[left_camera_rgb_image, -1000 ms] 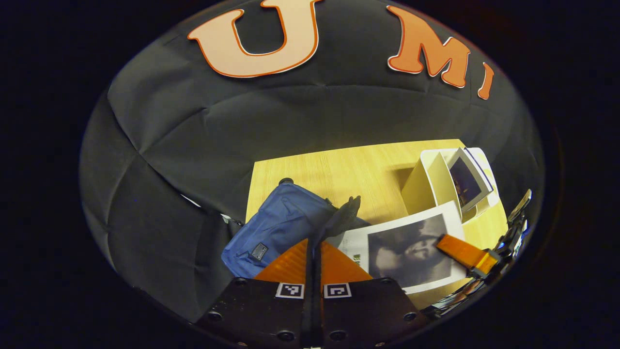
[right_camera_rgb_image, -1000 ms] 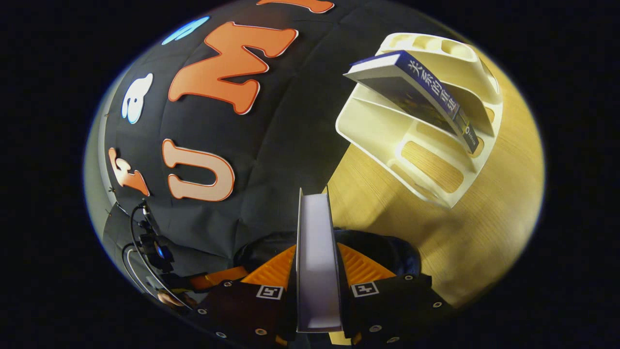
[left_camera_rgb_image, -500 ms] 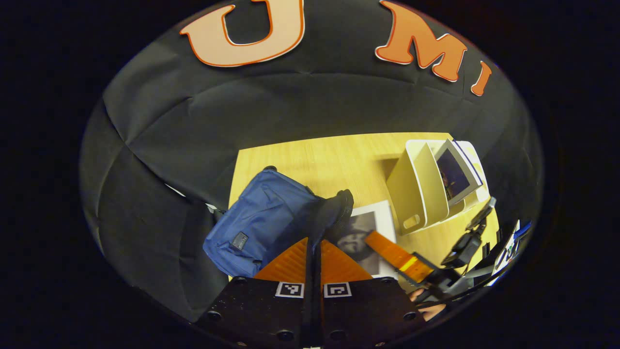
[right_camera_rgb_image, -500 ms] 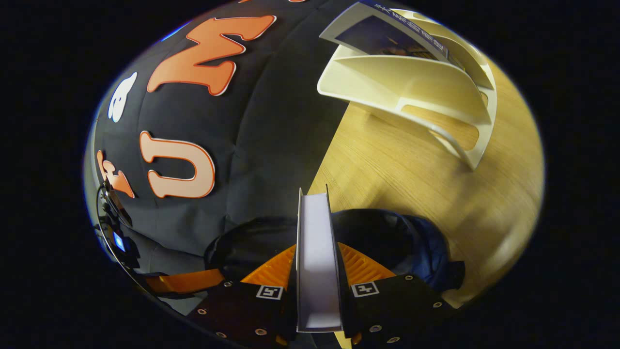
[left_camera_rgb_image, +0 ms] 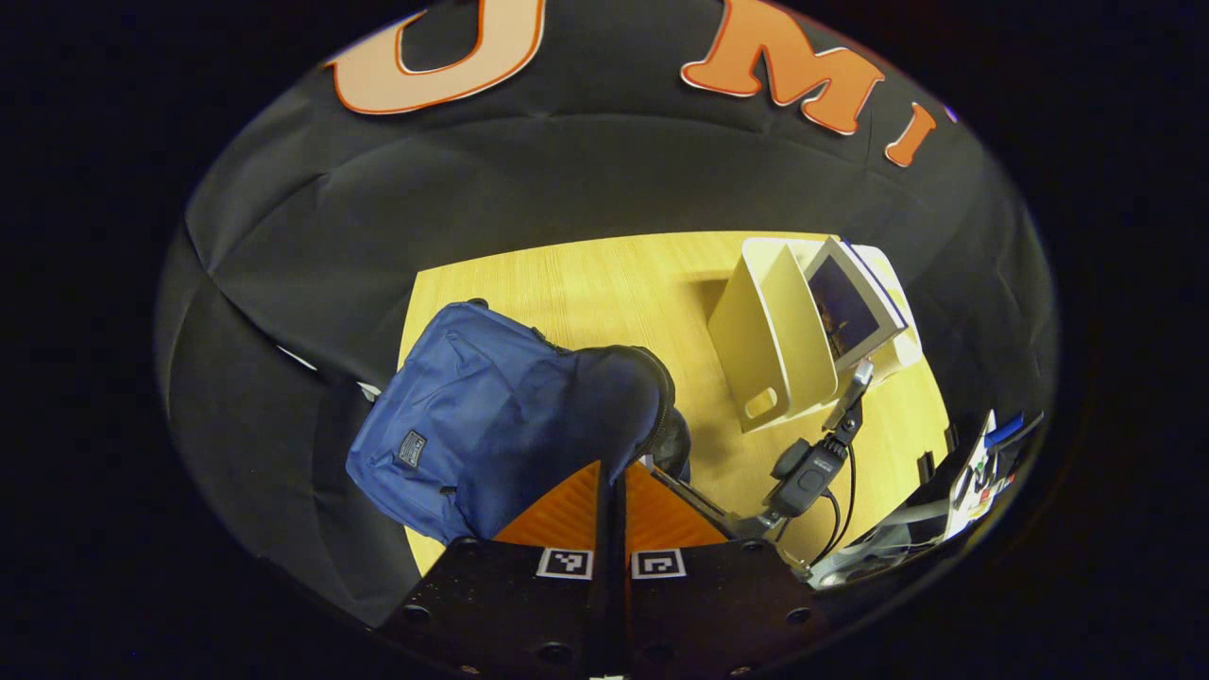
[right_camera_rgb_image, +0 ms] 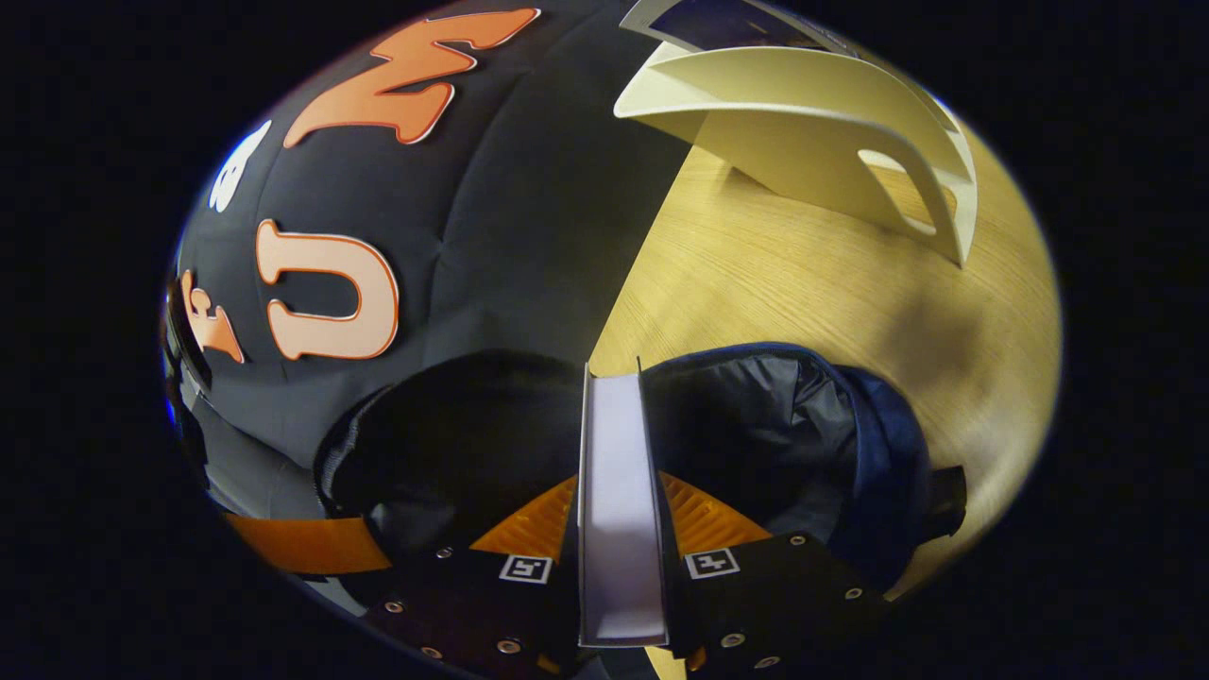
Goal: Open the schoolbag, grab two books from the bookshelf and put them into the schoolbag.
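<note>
**First book going into the open schoolbag**

The right gripper [right_camera_rgb_image: 619,529] is clamping one book [right_camera_rgb_image: 616,510] edge-on, lowering it into the schoolbag's [left_camera_rgb_image: 472,425] gaping mouth at the table's [left_camera_rgb_image: 604,283] near left. The left gripper [left_camera_rgb_image: 612,501] is pinching the bag's rim, jaws closed on fabric. One book [left_camera_rgb_image: 850,307] is waiting in the bookshelf [left_camera_rgb_image: 774,340], far right. So: bag opened, first book nearly in, second still to fetch
</note>
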`<state>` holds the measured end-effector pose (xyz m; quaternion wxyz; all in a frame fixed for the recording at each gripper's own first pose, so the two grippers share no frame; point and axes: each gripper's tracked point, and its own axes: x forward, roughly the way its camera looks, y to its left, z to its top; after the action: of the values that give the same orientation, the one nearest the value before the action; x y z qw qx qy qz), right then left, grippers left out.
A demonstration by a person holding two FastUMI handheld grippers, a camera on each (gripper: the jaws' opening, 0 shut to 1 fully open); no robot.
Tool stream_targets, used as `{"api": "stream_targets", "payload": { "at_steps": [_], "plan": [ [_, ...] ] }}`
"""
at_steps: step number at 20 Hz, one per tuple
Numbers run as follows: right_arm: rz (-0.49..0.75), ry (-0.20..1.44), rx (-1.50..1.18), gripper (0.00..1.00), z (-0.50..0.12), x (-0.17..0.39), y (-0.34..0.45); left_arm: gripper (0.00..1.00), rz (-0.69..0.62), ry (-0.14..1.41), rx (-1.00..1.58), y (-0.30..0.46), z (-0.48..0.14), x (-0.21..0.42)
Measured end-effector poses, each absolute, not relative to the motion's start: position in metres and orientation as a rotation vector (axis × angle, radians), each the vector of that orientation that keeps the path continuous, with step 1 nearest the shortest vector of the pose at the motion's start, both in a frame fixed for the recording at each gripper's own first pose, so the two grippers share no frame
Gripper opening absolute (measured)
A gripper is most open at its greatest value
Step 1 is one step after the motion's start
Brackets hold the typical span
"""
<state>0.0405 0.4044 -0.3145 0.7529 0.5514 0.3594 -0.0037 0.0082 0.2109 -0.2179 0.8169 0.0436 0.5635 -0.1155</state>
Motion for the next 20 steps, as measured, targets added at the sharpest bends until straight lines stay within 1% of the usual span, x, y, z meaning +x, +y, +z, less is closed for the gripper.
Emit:
{"api": "stream_targets", "payload": {
  "at_steps": [3,6,7,9,11,15,20],
  "plan": [
    [0.002,0.832,1.201,0.36,-0.33,0.037,0.416,0.01,-0.256,1.206,0.092,0.207,-0.221,0.005],
    [-0.038,0.914,1.2,0.39,-0.336,0.034,0.411,0.01,-0.217,1.184,0.017,0.215,-0.214,0.016],
    [-0.032,0.961,1.186,0.24,-0.334,0.028,0.411,0.01,-0.2,1.173,-0.004,0.219,-0.211,0.019],
    [-0.014,1.006,1.117,0.6,-0.333,0.023,0.404,0.01,-0.182,1.149,-0.013,0.229,-0.206,0.024],
    [-0.024,1.009,1.035,0.97,-0.333,0.018,0.391,0.01,-0.179,1.132,-0.026,0.233,-0.205,0.026],
    [-0.04,1.007,0.96,0.96,-0.325,0.02,0.365,0.01,-0.174,1.124,-0.09,0.233,-0.206,0.023],
    [0.014,0.952,0.837,0.96,-0.286,0.02,0.332,0.01,-0.175,1.122,-0.11,0.234,-0.214,0.019]
  ]
}}
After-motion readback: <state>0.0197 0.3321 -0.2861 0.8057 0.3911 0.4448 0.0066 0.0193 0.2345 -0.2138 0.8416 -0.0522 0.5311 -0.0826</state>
